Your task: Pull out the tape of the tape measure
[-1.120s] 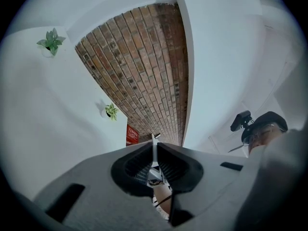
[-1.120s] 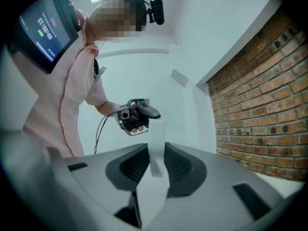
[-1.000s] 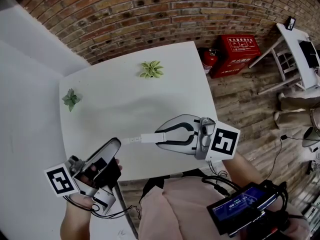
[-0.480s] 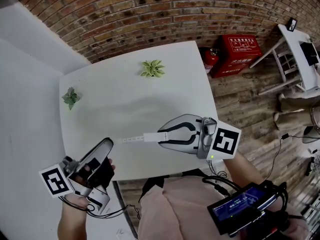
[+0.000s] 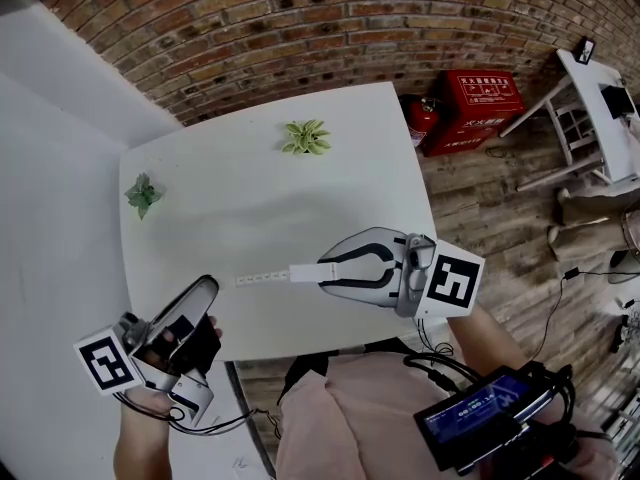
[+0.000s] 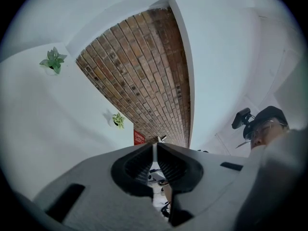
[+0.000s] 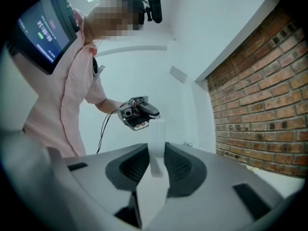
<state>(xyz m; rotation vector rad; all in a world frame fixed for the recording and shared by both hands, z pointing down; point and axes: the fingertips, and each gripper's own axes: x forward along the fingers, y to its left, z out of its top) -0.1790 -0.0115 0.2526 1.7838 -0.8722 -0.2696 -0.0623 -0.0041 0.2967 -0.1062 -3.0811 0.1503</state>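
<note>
Between the jaws of the right gripper (image 5: 320, 274) sits the tape measure (image 5: 306, 273), a small white oblong case. The jaws are clamped on its two sides, and its far end pokes out past the fingertips. From that far end the tape (image 5: 262, 278) runs straight on along the line the right gripper points, over the white table (image 5: 200, 188) and toward the left gripper (image 5: 208, 288). The tape is a narrow, pale band with faint marks along it, and its long axis is in line with the case. In the right gripper view it reaches up to the left gripper's tip. The left gripper's jaws stand almost together with a thin pale edge pinched between them, apparently the tape's end seen edge-on. In the head view the last stretch of tape before the left gripper is lost against the white tabletop.
</note>
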